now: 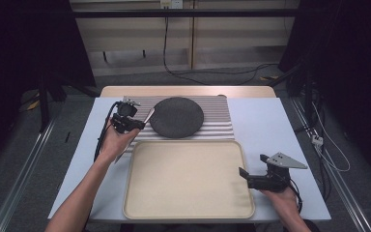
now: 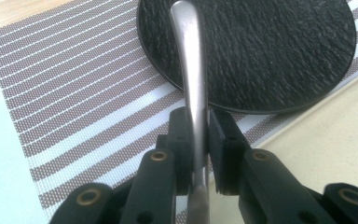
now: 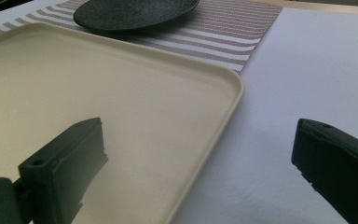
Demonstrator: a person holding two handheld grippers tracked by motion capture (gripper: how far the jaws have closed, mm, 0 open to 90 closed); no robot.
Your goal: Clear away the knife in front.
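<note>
My left gripper (image 2: 199, 140) has its fingers clenched on the metal utensil handle (image 2: 189, 70), held just over the dark plate's (image 1: 178, 116) left edge, so I judge I'm mid-carry and next must lower it gently, while my right gripper's (image 3: 200, 163) fingers stand released beside the tray (image 1: 188, 212).

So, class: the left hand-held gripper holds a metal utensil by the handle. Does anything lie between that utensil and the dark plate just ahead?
Nothing visible does. The left hand-held gripper clamps the silver metal utensil handle, whose far end already reaches over the round black textured plate on the striped placemat.
</note>
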